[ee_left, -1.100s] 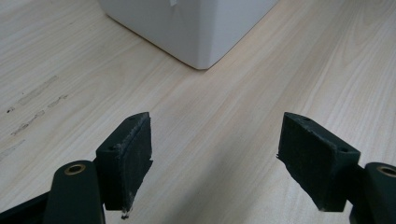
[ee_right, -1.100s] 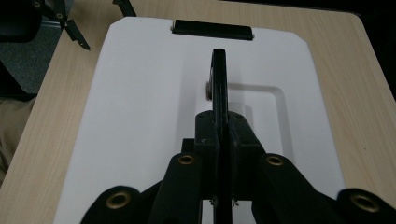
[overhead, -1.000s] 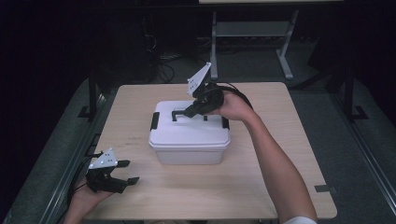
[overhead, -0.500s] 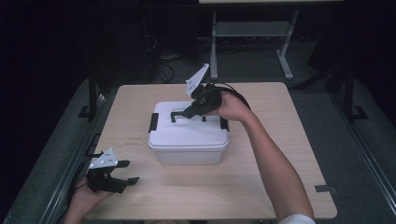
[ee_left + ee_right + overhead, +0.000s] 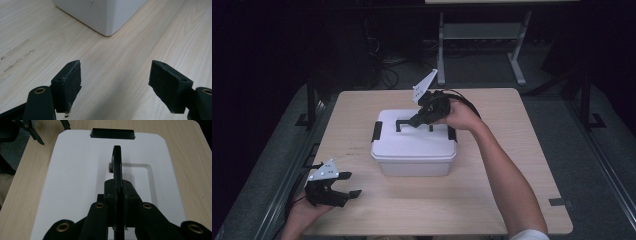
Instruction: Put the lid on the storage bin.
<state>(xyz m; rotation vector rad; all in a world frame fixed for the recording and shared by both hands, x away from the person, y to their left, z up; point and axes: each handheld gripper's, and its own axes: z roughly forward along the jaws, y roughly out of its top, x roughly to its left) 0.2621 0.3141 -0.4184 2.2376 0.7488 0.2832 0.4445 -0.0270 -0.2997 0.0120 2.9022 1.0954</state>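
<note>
A white lidded plastic box (image 5: 414, 146) stands mid-table, with black latches at its ends and a black carry handle (image 5: 404, 123) raised upright on the lid. My right gripper (image 5: 416, 121) is shut on that handle (image 5: 116, 163); in the right gripper view the thin black bar stands on edge, pinched between the pads (image 5: 110, 191) above the white lid (image 5: 75, 170). My left gripper (image 5: 353, 185) rests low at the table's front left corner, open and holding nothing. Its pads (image 5: 71, 80) stand wide apart over bare wood, and the box's corner (image 5: 107, 20) lies ahead of them.
The wooden table (image 5: 512, 165) has bare room on all sides of the box. Scuff marks (image 5: 17, 50) show on the wood near the left gripper. A metal stand (image 5: 477, 35) and cables lie on the dark floor beyond the far edge.
</note>
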